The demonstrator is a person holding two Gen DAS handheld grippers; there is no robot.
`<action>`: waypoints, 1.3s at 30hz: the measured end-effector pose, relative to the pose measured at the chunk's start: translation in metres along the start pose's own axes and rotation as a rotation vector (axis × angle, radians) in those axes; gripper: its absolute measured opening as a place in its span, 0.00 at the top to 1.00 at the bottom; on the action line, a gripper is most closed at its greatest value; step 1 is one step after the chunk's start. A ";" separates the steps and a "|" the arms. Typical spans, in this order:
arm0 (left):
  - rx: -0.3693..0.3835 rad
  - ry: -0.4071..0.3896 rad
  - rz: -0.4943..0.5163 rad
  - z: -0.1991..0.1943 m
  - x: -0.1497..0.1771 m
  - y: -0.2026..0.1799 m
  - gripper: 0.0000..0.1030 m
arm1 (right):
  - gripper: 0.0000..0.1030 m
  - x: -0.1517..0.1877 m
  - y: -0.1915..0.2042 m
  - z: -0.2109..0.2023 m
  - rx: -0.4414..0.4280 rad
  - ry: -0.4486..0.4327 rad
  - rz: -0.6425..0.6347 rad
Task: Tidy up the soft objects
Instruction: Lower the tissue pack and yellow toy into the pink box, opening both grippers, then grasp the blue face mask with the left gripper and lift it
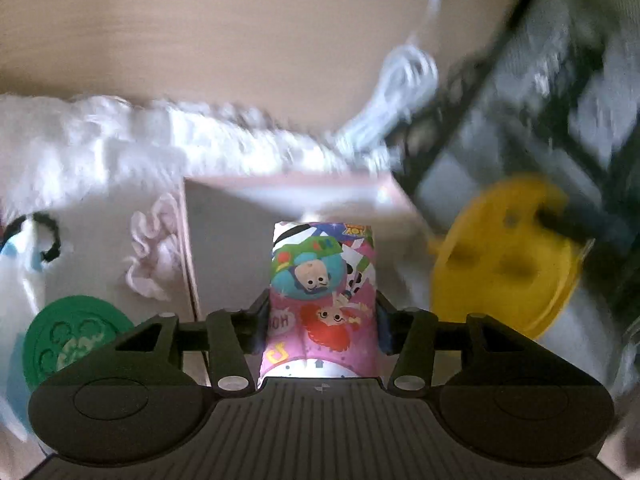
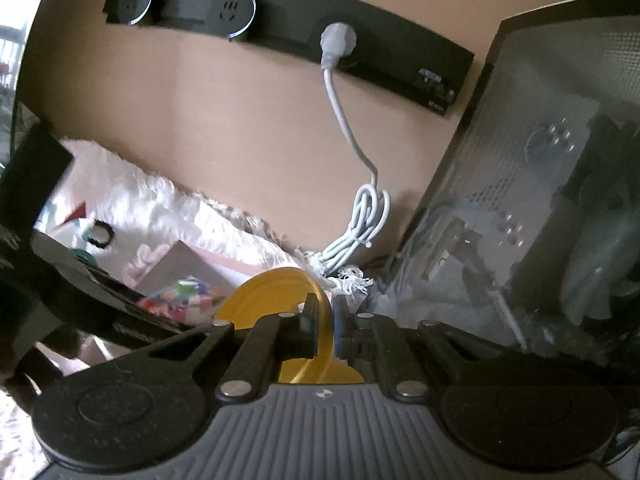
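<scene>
My left gripper [image 1: 322,320] is shut on a soft pink cartoon-print pack [image 1: 322,284] and holds it over an open pale pink box [image 1: 224,240]. The pack also shows in the right wrist view [image 2: 180,298], with the left gripper's body over it. My right gripper [image 2: 325,330] is shut on the rim of a yellow disc [image 2: 272,296], held on edge. The disc shows at the right of the left wrist view [image 1: 504,268], with a dark finger on it.
A fluffy white rug [image 1: 120,148] lies under the box. A green embossed disc [image 1: 72,340] lies at the left. A coiled white cable [image 2: 360,224] hangs from a black wall socket strip [image 2: 280,28]. A dark computer case [image 2: 540,200] stands at the right.
</scene>
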State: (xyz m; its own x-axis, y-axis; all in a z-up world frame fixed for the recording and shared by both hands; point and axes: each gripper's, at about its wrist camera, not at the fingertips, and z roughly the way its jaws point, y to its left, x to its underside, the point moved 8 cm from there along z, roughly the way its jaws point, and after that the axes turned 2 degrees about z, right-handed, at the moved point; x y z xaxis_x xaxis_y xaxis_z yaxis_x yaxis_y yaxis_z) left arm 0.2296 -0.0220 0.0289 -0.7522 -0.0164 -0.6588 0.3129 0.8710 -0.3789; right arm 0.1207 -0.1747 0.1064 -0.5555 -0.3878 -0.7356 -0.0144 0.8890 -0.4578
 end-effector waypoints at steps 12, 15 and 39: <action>0.011 -0.098 -0.037 -0.013 -0.031 0.000 0.46 | 0.64 0.053 0.067 0.019 -0.053 -0.019 -0.162; 0.073 -0.020 -0.119 -0.004 -0.029 0.000 0.46 | 0.47 0.058 0.062 -0.005 -0.111 -0.015 -0.081; -0.053 -0.177 0.178 -0.117 0.038 -0.009 0.47 | 0.44 0.131 0.092 -0.078 -0.201 0.138 0.181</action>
State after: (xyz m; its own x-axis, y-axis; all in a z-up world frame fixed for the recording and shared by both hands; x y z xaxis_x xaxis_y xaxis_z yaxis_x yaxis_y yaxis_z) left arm 0.1300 0.0266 0.0833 -0.5734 0.0575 -0.8173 0.3970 0.8921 -0.2158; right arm -0.0181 -0.1245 0.0064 -0.6718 -0.1936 -0.7150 -0.0609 0.9764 -0.2071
